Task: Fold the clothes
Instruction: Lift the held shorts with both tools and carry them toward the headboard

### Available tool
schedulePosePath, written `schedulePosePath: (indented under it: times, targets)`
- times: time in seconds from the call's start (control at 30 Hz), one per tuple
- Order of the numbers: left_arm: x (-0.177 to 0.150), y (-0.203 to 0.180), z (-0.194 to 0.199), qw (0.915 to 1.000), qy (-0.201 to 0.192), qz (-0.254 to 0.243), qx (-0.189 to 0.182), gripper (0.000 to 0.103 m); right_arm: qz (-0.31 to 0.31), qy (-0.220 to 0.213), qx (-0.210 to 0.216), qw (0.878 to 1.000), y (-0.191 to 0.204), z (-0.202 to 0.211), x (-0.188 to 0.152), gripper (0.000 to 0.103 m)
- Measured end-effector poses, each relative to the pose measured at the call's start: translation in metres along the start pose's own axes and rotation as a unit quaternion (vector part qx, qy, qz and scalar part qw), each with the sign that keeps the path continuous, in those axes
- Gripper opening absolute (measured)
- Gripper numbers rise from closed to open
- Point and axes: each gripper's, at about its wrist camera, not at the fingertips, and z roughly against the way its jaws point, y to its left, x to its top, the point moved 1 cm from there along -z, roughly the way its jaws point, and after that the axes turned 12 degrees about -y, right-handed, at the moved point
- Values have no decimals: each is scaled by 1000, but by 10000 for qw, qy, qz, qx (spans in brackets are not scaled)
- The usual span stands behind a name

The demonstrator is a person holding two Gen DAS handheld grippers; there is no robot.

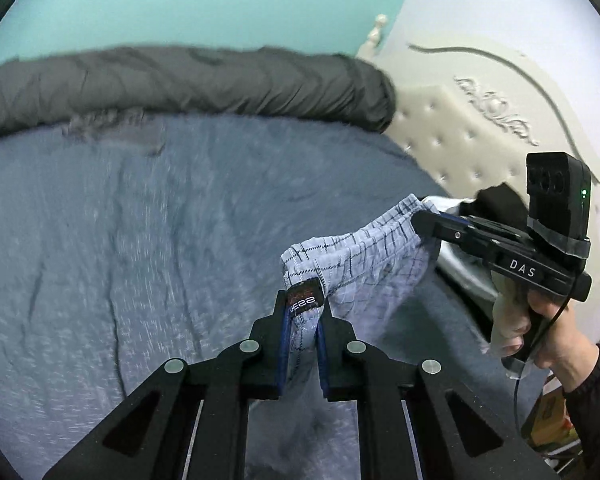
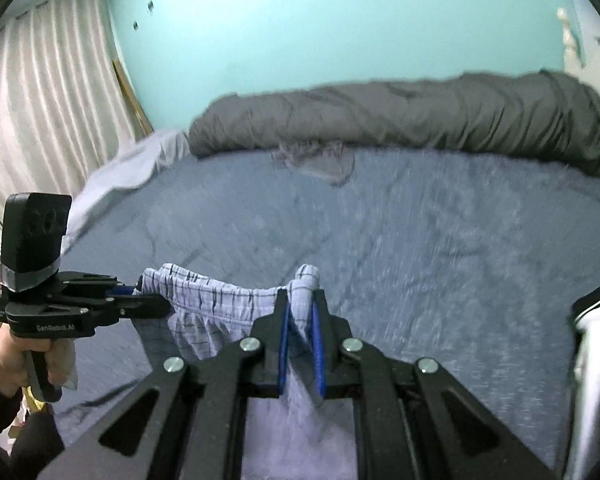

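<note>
Shorts [image 1: 364, 248] with checks hang above the blue bed [image 1: 140, 240], pinched at each end by the left gripper [image 1: 304, 320] and right gripper [image 2: 300, 320]. Thin bites could slip, dropping them crumpled.

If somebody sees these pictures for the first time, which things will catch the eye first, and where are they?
First comes the pale blue checked shorts, held up above the blue bedspread, with the left gripper and the right gripper each clamped on one end of the waistband. Behind, a rolled dark grey duvet lies along the far edge of the bed, against a turquoise wall.
</note>
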Motion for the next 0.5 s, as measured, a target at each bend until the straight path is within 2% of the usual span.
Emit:
schedulePosePath:
  times: [0.2,0.4,0.5]
  targets:
    - [42,-53,52,9985,-391,-390,-28,12,214,-573,-44,9981,24,73,46,9]
    - [73,-106,96,9955,-650,-655,-217,12,441,-884,-150,9950,41,138,79,9]
    - [79,-127,107,9951,-626,-591,-485,12,519,-977,-234,9936,43,170,89,9]
